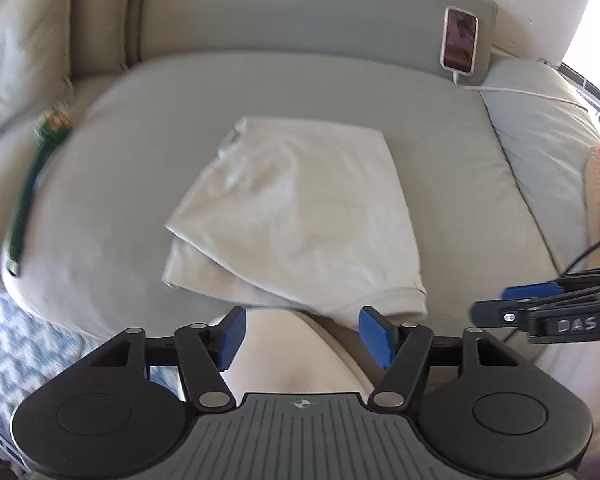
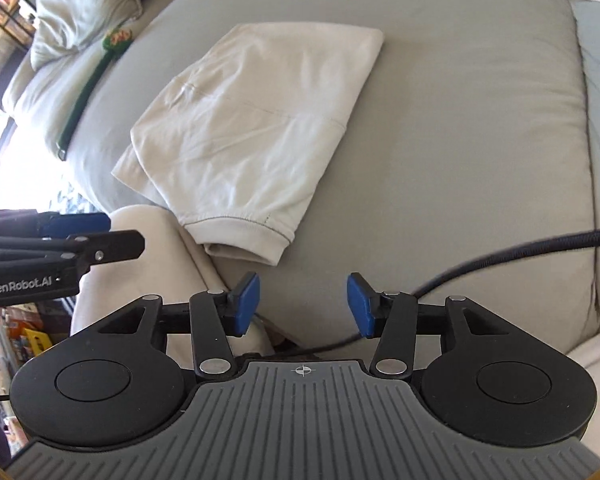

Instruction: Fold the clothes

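Resting on grey sofa cushion (image 1: pixel 440 168): cream garment (image 1: pixel 296 208), folded into compact stack, long axis running away from fingers, hemmed end nearest. Both grippers held off it, level, pointing forward. Left gripper (image 1: pixel 302 336) just short of hem, fingers wide, empty. Right gripper (image 2: pixel 303 305) beside hem corner, fingers wide, empty. Left nearer. Stage undecidable: fold finished or further fold pending.

Right wrist view: folded cream shirt (image 2: pixel 252 120) lying on the grey sofa cushion (image 2: pixel 460 140).
My right gripper (image 2: pixel 303 306) hangs just short of its hem, blue pads spread, holding nothing. Left gripper (image 2: pixel 80 236) enters at left; black cable (image 2: pixel 500 256) crosses right.
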